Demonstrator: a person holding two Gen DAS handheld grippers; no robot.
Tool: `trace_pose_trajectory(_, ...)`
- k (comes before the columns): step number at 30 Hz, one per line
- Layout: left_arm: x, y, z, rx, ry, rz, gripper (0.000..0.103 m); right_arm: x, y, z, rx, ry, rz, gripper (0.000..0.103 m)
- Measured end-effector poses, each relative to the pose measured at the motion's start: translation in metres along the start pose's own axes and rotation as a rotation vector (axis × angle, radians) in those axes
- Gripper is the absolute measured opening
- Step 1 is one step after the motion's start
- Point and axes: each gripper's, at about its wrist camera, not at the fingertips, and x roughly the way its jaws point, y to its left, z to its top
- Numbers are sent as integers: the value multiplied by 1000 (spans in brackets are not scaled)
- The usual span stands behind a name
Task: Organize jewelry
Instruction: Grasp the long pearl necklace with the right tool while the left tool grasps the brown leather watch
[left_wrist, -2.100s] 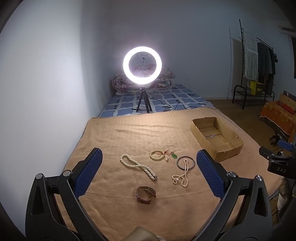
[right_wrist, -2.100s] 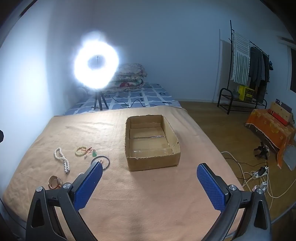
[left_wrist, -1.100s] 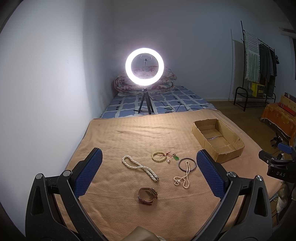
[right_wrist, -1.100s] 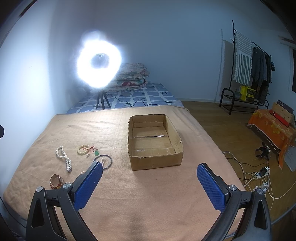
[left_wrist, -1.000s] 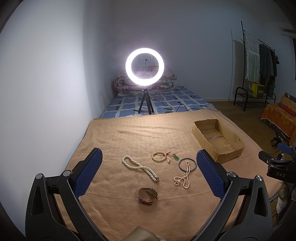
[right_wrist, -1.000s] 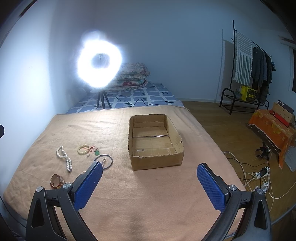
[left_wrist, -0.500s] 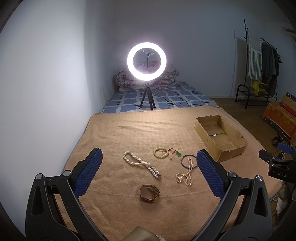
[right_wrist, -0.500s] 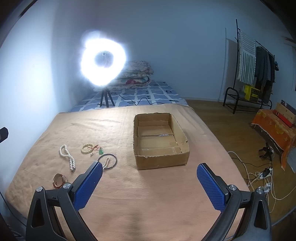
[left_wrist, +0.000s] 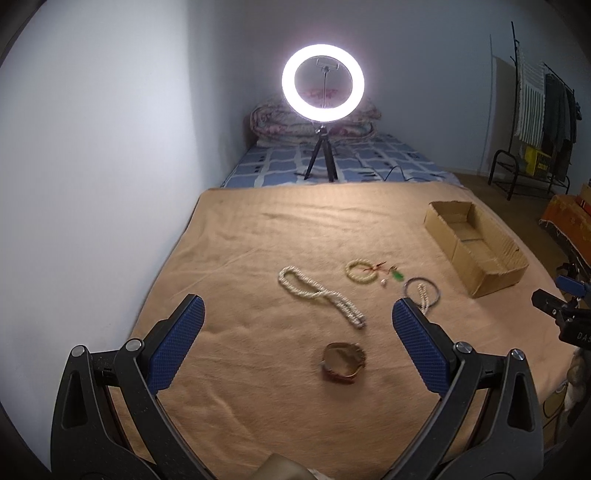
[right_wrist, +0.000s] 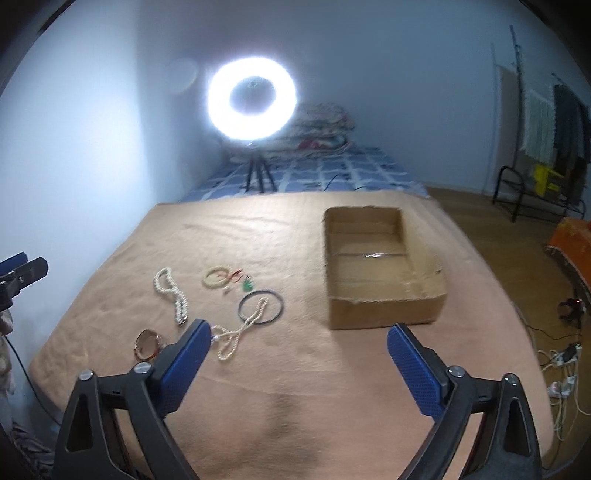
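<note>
Jewelry lies on a tan blanket: a twisted pearl necklace, a yellow bead bracelet with a green charm, a dark bangle with a thin pearl strand across it, and a brown watch. An open, empty cardboard box stands to their right. My left gripper is open above the watch. My right gripper is open, empty, in front of the box; the necklace, bracelet, bangle and watch lie to its left.
A lit ring light on a tripod stands beyond the blanket on a blue checked mattress with folded quilts. A white wall runs along the left. A clothes rack and floor cables are at the right.
Both grippers have moved forward over the blanket, closer to the jewelry and the box. Both stay open and empty. The jewelry and box have not moved.
</note>
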Motion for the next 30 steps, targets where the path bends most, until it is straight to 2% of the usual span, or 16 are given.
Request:
trace_pose_trajectory(3,11,15,-6,-28,27,-6,103,14,10,-2,-20,44,45,93)
trace_pose_trajectory(6,25,27,-11,-82,85,-47,103,30,19,-5,-42,95,83,88)
trace_pose_trajectory(9,39,30,-15,-98,134,-88,97,49,27,-6,-54,168,138,83)
trace_pose_trajectory(14,64,21,-19,-73,231,-138,77,74,38,-4,-60,254,213,75)
trace_pose_trajectory(19,93,19,-26,-105,344,-194,62,109,52,-6,-110,354,277,66)
trace_pose_trajectory(22,113,19,-34,-144,424,-234,60,129,54,-11,-88,415,306,64)
trace_pose_trajectory(24,123,17,-39,-159,469,-245,54,140,53,-15,-77,445,308,63)
trace_pose_trajectory(30,140,19,-48,-203,521,-251,53,163,43,-22,-1,510,319,49)
